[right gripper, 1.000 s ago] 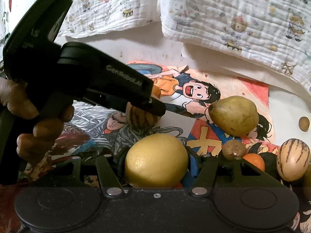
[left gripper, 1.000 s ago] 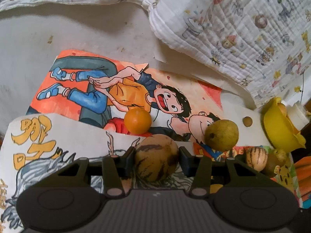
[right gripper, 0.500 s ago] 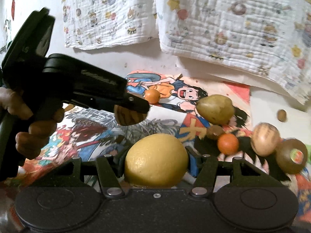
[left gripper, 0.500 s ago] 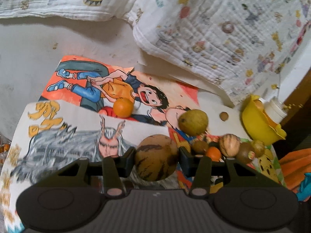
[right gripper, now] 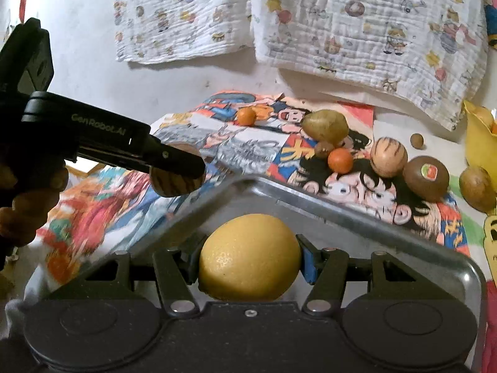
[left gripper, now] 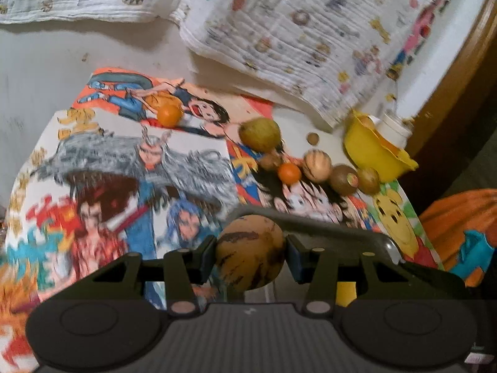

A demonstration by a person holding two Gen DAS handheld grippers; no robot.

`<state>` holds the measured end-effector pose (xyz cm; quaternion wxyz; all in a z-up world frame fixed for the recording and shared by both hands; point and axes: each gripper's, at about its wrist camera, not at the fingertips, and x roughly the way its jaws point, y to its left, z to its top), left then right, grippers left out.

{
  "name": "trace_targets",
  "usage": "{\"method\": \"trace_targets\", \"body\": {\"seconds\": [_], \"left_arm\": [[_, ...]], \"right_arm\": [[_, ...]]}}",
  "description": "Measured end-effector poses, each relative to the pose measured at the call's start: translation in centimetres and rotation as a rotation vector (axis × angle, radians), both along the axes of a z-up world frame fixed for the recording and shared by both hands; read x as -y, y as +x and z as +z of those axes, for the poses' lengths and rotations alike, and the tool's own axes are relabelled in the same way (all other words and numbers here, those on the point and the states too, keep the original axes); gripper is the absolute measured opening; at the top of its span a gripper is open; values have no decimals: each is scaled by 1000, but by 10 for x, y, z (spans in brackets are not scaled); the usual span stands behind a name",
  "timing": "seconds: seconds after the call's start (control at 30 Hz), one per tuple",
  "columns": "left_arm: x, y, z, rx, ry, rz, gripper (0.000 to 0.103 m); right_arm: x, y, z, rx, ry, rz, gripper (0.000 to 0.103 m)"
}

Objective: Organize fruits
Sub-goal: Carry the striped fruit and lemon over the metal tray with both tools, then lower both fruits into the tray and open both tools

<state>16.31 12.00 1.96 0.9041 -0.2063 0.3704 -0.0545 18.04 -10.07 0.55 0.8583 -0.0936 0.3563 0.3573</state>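
My left gripper [left gripper: 250,251] is shut on a round tan fruit with dark stripes [left gripper: 250,251], held above the table; in the right wrist view that striped fruit [right gripper: 175,181] hangs at the left in the left gripper [right gripper: 177,171]. My right gripper [right gripper: 250,256] is shut on a yellow lemon [right gripper: 250,256] over a corner of a metal tray [right gripper: 341,217]. More fruit lies on the cartoon posters beyond: a green pear [right gripper: 325,125], two small oranges [right gripper: 340,160] [right gripper: 246,115], a second striped fruit [right gripper: 389,156] and a kiwi [right gripper: 426,177].
A yellow bowl [left gripper: 371,150] stands at the right edge with a white bottle behind it. Printed muslin cloths [right gripper: 357,21] hang on the wall at the back. A person's hand [right gripper: 21,205] holds the left gripper. A small brown nut [right gripper: 416,140] lies apart.
Both grippers have pulled back from the fruit pile with their fruits still held. The metal tray has come into view under them, and the posters and fruit look farther away.
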Motion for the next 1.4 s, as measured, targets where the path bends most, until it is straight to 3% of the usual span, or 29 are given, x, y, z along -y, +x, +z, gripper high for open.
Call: {"method": "trace_targets", "body": {"seconds": [0.4,0.8,1.4], "left_arm": [[34,-41,-13,9,72,-78,51],[56,-56,-17,17,167,-145,52],[58,-59,-20,5,169,-155,53]], "right_arm": [[21,-33,-10,16,-41,25,61],[31,-38,-14,26,-24,25,62],[39,-46,-13,49,2,28,66]]}}
